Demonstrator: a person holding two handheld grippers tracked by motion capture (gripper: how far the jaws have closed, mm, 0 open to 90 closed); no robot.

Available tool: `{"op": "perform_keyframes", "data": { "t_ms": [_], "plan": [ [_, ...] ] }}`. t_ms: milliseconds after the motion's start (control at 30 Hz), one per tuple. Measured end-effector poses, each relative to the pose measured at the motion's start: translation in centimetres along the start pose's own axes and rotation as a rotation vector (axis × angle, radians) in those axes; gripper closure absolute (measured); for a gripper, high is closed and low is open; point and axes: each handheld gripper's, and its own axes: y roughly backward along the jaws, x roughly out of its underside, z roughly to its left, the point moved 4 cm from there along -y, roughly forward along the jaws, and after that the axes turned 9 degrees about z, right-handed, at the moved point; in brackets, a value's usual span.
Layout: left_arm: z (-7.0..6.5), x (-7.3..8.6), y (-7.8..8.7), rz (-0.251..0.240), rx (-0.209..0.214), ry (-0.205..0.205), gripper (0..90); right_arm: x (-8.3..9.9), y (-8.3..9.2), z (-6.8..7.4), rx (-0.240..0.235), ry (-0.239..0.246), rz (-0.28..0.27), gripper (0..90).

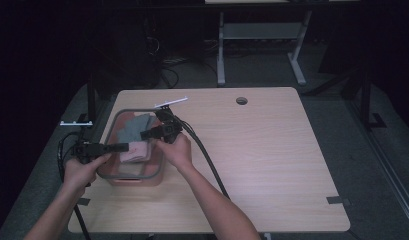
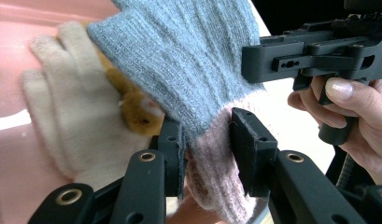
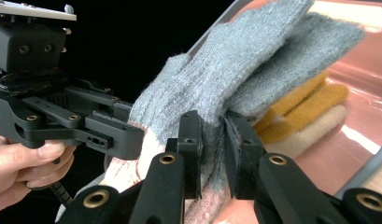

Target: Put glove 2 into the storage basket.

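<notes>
Left tool [image 2: 207,140]: jaws drawn in narrow, clamped on the pink cuff of a grey knit glove [image 2: 188,60]. The fabric bunches between the pads, so it is a firm pinch. In the high view the left tool [image 1: 123,147] sits at the near left of the bin.

Right tool [image 3: 212,140]: jaws also narrow, pinching the same grey knit glove [image 3: 235,70] lower on its body, near the cuff. In the high view the right tool [image 1: 148,134] reaches in over the middle of the bin.

The glove is held between both tools, over the inside of a pink plastic bin [image 1: 137,180] with a grey rim, which stands on the left part of the wooden counter [image 1: 262,150]. Its fingers point toward the bin's far end.

Underneath lies a cream glove [image 2: 62,116] with mustard-yellow knitwear [image 2: 132,107] beside it, both inside the bin.

Progress, judged: the grey glove is gripped and over the bin, so the placing looks nearly done. Left to do is lowering it onto the pile, letting go with both tools and drawing them back.
</notes>
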Motion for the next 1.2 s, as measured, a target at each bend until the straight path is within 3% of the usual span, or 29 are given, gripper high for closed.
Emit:
{"op": "perform_keyframes", "data": {
  "t_ms": [567,767,1000,1200],
  "plan": [
    [1.7,0.6,-0.5,0.037,-0.074,0.03,66.7,0.2,-2.9,-1.1,-0.006,-0.033,0.043,77.4],
    [1.9,0.7,-0.8,0.067,-0.124,0.018,67.0,0.4,-3.7,-1.2,0.005,-0.044,0.066,77.3],
    [2.0,0.9,-1.4,0.1,-0.185,0.003,66.1,0.3,-4.2,-1.2,0.033,-0.02,0.089,75.9],
    [2.0,1.1,-1.8,0.115,-0.204,-0.012,61.8,0.2,-3.8,-1.3,0.068,-0.008,0.097,67.9]
  ]
}}
